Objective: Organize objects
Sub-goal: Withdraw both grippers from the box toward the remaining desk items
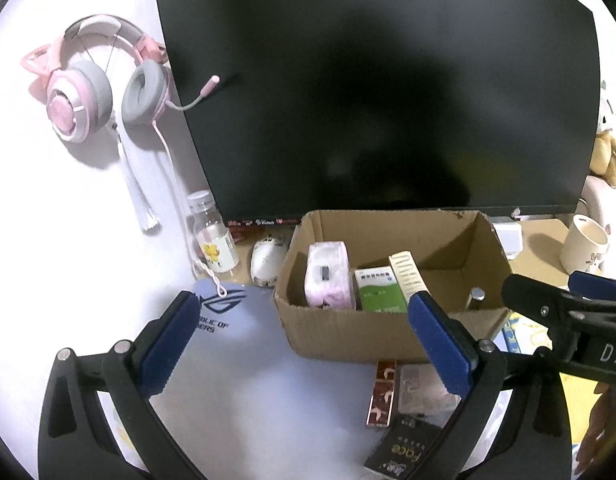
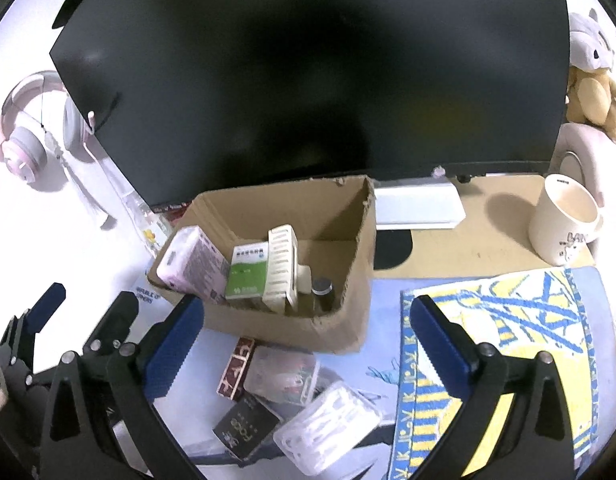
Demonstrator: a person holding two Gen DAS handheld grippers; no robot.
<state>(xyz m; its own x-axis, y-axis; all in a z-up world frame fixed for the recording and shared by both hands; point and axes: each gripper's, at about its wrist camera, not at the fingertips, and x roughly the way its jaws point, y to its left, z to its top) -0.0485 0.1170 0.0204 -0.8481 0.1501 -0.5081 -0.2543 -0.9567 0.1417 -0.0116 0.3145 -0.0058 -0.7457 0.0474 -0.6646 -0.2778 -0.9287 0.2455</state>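
An open cardboard box (image 1: 448, 236) (image 2: 356, 240) stands before the monitor. It holds a pink tissue pack (image 1: 328, 276) (image 2: 191, 264), a green-white medicine box (image 1: 378, 290) (image 2: 247, 272), a cream comb-like item (image 1: 406, 274) (image 2: 281, 268) and a small dark bottle (image 1: 476, 297) (image 2: 322, 290). In front of the box lie a red patterned box (image 1: 382, 394) (image 2: 235, 368), a clear plastic case (image 1: 422, 394) (image 2: 281, 374), a black "Face" box (image 1: 406, 450) (image 2: 245, 426) and a white tray-like case (image 2: 328, 424). My left gripper (image 1: 303, 340) and right gripper (image 2: 305, 344) are open and empty.
A black monitor (image 1: 380, 92) fills the back. Pink headphones (image 1: 91, 92), a clear bottle (image 1: 211, 236) and a white mouse (image 1: 267, 262) are at left. A cream mug (image 2: 564, 224), plush toys (image 2: 596, 96) and a blue-yellow towel (image 2: 528, 344) are at right.
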